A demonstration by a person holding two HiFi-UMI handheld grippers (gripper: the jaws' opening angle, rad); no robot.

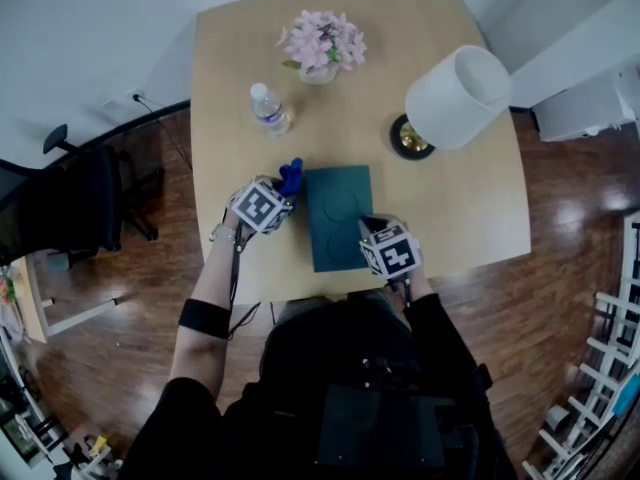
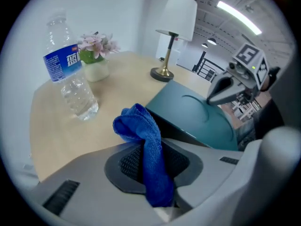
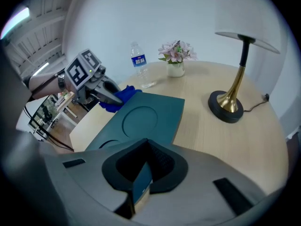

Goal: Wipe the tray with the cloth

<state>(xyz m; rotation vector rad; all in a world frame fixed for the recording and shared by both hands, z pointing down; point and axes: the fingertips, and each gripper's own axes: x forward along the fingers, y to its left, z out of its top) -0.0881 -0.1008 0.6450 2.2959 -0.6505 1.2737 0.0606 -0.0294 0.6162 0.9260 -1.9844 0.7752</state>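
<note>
A dark teal tray with round recesses sits on the wooden table, right in front of me. My right gripper is shut on the tray's near right edge; in the right gripper view that edge sits pinched between the pads. My left gripper hovers just off the tray's left side, shut on a bunched blue cloth. In the left gripper view the cloth hangs between the jaws, with the tray to its right. The right gripper view shows the left gripper with the cloth at the tray's far left corner.
A clear water bottle stands left of the table's middle, close beyond the left gripper. A vase of pink flowers is at the far edge. A brass lamp with a white shade stands at the far right. Wooden floor surrounds the table.
</note>
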